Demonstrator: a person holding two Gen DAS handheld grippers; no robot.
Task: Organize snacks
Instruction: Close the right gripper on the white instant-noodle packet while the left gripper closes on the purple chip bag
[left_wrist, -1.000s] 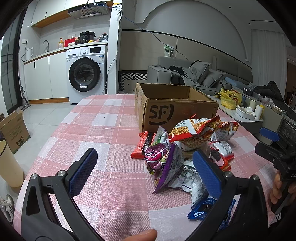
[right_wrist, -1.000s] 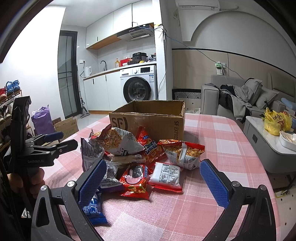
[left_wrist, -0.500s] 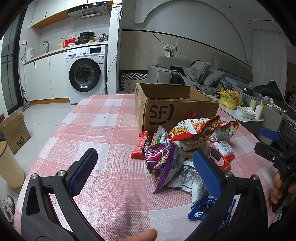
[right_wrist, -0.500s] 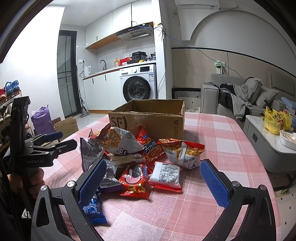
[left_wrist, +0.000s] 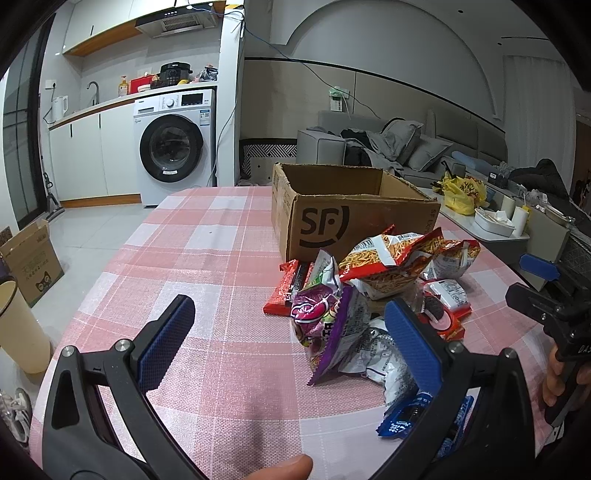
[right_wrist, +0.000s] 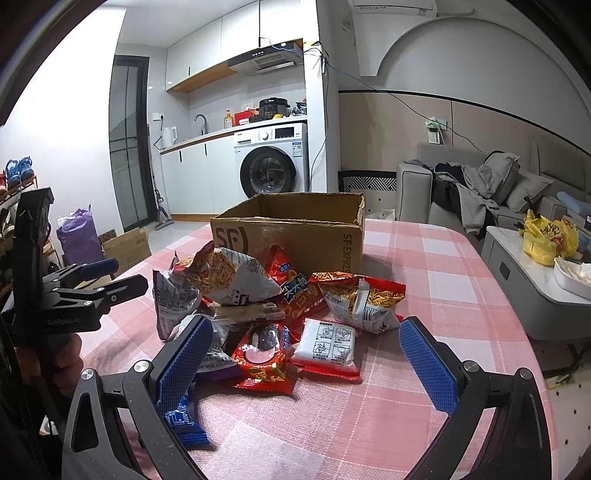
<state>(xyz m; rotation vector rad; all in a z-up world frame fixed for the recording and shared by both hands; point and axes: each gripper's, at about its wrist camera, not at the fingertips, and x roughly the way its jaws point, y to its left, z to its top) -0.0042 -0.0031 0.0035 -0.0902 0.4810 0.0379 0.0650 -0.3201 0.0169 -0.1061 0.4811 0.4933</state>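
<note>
Snack packets (right_wrist: 280, 306) all lay heaped mid-frame on table (left_wrist: 207, 258); cardboard box (right_wrist: 295, 229) interior unseen; both grippers' fingers spread, empty: left gripper (left_wrist: 288, 339), right gripper (right_wrist: 306, 354).

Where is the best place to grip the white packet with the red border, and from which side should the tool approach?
Probably its near short edge: the white packet lies flat and unobstructed at the pile's front, directly facing the open right tool, so approach low from the front.
</note>
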